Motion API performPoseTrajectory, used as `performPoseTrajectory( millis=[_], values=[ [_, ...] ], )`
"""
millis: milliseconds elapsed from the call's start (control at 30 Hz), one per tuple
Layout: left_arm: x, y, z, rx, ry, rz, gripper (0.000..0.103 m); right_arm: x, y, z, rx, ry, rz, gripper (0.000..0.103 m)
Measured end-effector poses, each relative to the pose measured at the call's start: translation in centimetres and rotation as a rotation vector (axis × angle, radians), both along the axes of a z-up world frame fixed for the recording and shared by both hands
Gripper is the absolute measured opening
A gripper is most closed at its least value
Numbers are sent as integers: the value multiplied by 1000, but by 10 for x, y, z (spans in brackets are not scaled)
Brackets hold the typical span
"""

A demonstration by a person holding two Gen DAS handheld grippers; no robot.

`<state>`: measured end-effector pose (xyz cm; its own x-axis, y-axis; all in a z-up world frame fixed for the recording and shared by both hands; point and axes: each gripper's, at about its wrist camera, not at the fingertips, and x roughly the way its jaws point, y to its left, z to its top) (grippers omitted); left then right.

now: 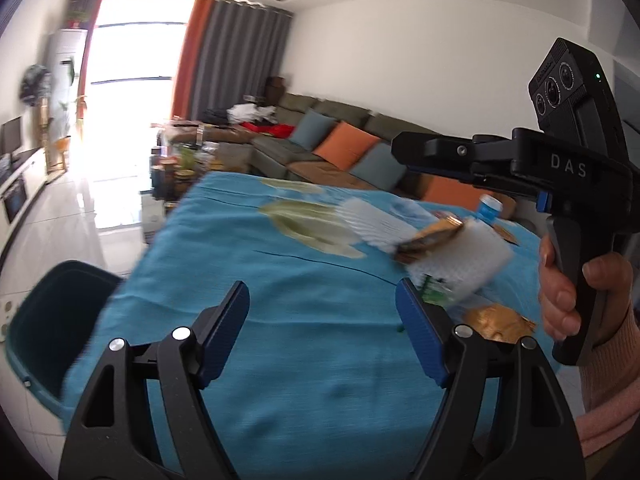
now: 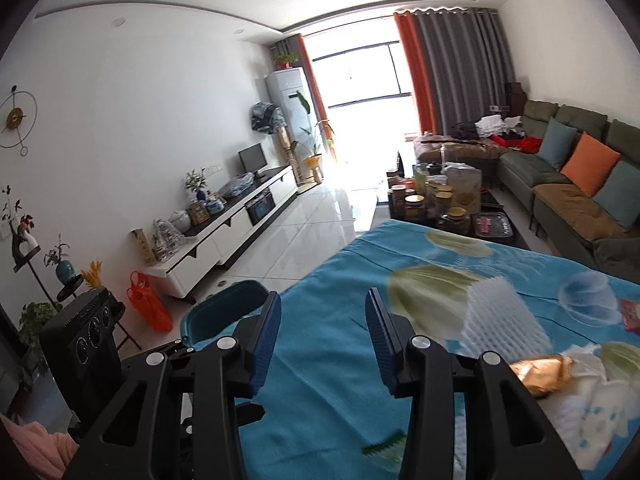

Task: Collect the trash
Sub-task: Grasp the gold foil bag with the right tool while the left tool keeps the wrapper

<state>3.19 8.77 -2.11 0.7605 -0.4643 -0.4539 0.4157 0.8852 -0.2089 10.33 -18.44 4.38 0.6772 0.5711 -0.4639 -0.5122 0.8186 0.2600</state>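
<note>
Left wrist view: the left hand-held gripper stands with jaws apart and empty over the blue-clothed tabletop. Trash lies at two o'clock: white foam netting, a gold wrapper. The teal bin sits at nine o'clock. The right hand-held gripper also stands apart, empty.

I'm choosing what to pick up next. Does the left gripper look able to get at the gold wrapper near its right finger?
Probably yes: the left gripper is open and empty, and the gold wrapper lies uncovered on the blue tablecloth.
</note>
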Motion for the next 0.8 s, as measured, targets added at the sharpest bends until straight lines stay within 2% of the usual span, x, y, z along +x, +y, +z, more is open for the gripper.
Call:
performPoseTrajectory(
  millis=[200,333,567,667,800],
  values=[
    [8,-56,-11,39,28,-141,77,-18,-71,-13,-25,2,-172,43],
    [13,-76,-19,65,57,-197,78,-24,-101,-29,-29,33,-228,43],
    [29,-103,-31,130,117,-234,75,-42,-127,-63,-33,116,-259,44],
    [34,-108,-35,152,136,-242,72,-54,-136,-76,-26,158,-268,48],
    [42,-111,-43,169,176,-244,67,-62,-155,-100,38,262,-261,50]
  ],
)
